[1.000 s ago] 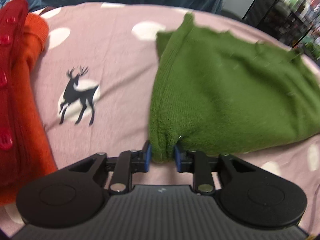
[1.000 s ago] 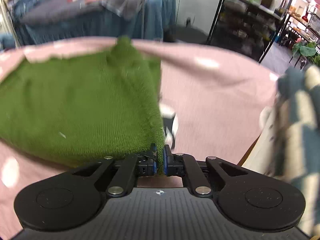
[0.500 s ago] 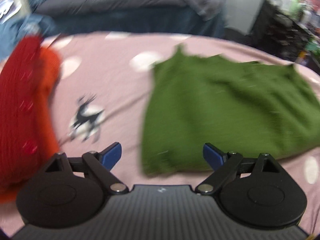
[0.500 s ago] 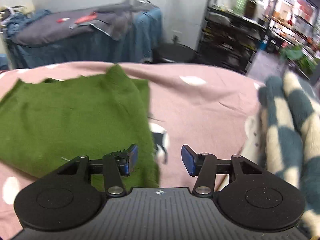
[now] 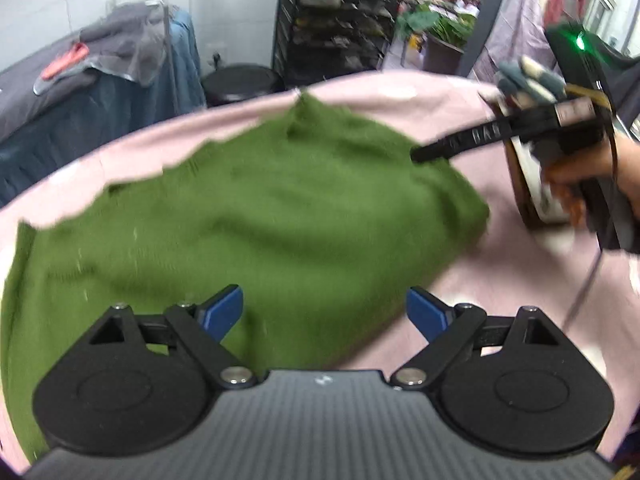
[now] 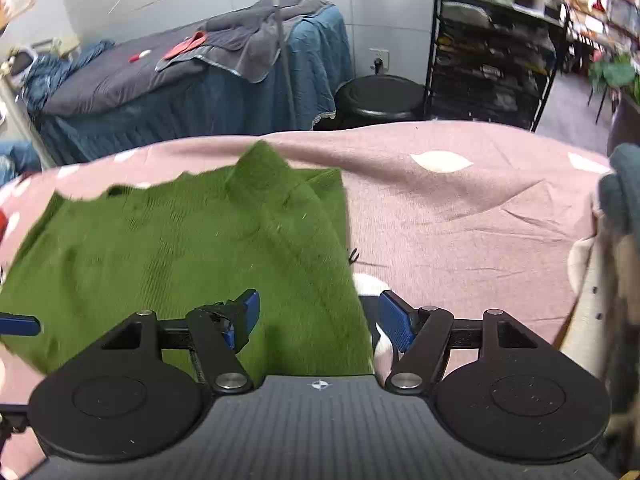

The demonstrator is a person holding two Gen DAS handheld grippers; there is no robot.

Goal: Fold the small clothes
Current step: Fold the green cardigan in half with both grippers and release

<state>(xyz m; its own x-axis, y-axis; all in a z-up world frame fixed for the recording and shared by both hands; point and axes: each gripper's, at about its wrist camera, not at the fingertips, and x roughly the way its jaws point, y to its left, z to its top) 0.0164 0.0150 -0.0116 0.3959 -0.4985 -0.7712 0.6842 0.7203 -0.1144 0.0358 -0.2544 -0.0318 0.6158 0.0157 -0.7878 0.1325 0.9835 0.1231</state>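
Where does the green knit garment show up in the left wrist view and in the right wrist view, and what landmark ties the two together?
Left wrist: the green knit garment fills the centre and left, lying on the pink spotted cloth.
Right wrist: it covers the left half, its right edge running down between the open fingers.
Shared landmark: the round black stool beyond the cloth's far edge.

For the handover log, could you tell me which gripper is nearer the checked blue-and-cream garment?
Right. The right gripper sits at the green sweater's edge beside the checked garment; the left gripper is farther across the sweater.
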